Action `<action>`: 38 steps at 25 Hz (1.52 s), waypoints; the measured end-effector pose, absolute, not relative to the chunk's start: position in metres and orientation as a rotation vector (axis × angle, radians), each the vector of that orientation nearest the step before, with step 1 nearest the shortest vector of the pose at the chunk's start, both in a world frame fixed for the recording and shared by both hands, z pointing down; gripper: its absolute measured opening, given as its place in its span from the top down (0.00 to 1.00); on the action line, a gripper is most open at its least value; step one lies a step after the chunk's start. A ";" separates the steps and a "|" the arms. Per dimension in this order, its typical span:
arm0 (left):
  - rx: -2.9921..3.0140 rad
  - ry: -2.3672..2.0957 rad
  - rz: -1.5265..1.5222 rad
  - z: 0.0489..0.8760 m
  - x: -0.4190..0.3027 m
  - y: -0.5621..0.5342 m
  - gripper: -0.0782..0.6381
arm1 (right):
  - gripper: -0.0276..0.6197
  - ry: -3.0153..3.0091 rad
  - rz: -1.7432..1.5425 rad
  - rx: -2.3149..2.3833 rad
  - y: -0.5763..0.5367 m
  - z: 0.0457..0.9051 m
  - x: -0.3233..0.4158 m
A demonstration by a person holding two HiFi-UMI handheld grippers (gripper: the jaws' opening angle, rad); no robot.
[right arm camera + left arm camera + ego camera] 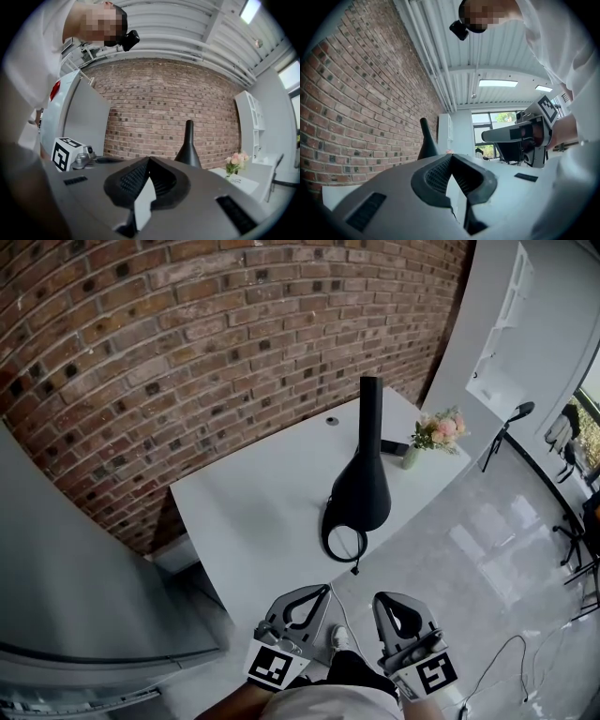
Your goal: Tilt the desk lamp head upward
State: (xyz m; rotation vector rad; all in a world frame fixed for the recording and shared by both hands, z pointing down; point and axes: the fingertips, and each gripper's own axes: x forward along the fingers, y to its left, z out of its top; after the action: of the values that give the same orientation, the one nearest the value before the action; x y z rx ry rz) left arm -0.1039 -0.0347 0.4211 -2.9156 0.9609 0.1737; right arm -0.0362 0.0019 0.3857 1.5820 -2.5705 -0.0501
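The black desk lamp (361, 488) stands on the white table (253, 512), its narrow tube end pointing toward the brick wall and a ring-shaped part (344, 542) near the table's front edge. Both grippers hover in front of that edge, apart from the lamp. My left gripper (323, 590) is shut with nothing in it, and so is my right gripper (379, 597). The left gripper view has the lamp (426, 140) rising beyond the shut jaws of the left gripper (452, 155). In the right gripper view the lamp (188, 150) stands ahead of the right gripper (149, 158).
A small vase of pink flowers (438, 432) and a flat black object (394, 447) sit at the table's far right. A brick wall (187, 352) runs behind the table. A grey cabinet (75, 596) stands on the left. Cables lie on the glossy floor (497, 549) to the right.
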 end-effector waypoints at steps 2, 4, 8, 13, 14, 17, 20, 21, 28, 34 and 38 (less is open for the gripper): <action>-2.916 0.975 0.183 0.420 -0.099 -0.040 0.88 | 0.94 -2.587 -0.057 1.577 -0.005 0.384 -0.032; -2.908 0.979 0.172 0.420 -0.092 -0.046 0.88 | 0.94 -2.599 -0.064 1.569 -0.011 0.382 -0.026; -2.903 0.993 0.171 0.417 -0.071 -0.058 0.88 | 0.94 -2.601 -0.080 1.576 -0.023 0.375 -0.003; -2.890 1.048 0.159 0.420 -0.051 -0.077 0.88 | 0.94 -2.614 -0.084 1.555 -0.036 0.375 0.022; -2.884 1.057 0.155 0.421 -0.048 -0.081 0.88 | 0.94 -2.617 -0.087 1.551 -0.040 0.374 0.027; -2.849 1.077 0.127 0.424 -0.038 -0.092 0.88 | 0.94 -2.627 -0.092 1.539 -0.051 0.373 0.041; -2.829 1.097 0.109 0.428 -0.028 -0.097 0.88 | 0.94 -2.638 -0.092 1.521 -0.059 0.373 0.052; -2.826 1.103 0.103 0.429 -0.025 -0.099 0.88 | 0.94 -2.643 -0.090 1.510 -0.062 0.374 0.055; -2.820 1.177 0.060 0.448 -0.018 -0.110 0.88 | 0.94 -2.680 -0.065 1.414 -0.080 0.385 0.059; -2.818 1.213 0.013 0.463 -0.011 -0.119 0.88 | 0.94 -2.694 -0.049 1.357 -0.091 0.392 0.063; -2.826 1.229 -0.008 0.476 -0.006 -0.124 0.88 | 0.94 -2.688 -0.050 1.343 -0.097 0.395 0.069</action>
State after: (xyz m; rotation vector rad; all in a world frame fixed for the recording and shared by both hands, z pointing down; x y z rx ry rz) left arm -0.0058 -0.1243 0.4763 -2.8257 1.2294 -0.0078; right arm 0.0691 -0.0972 0.3954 1.3433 -2.6880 -0.0503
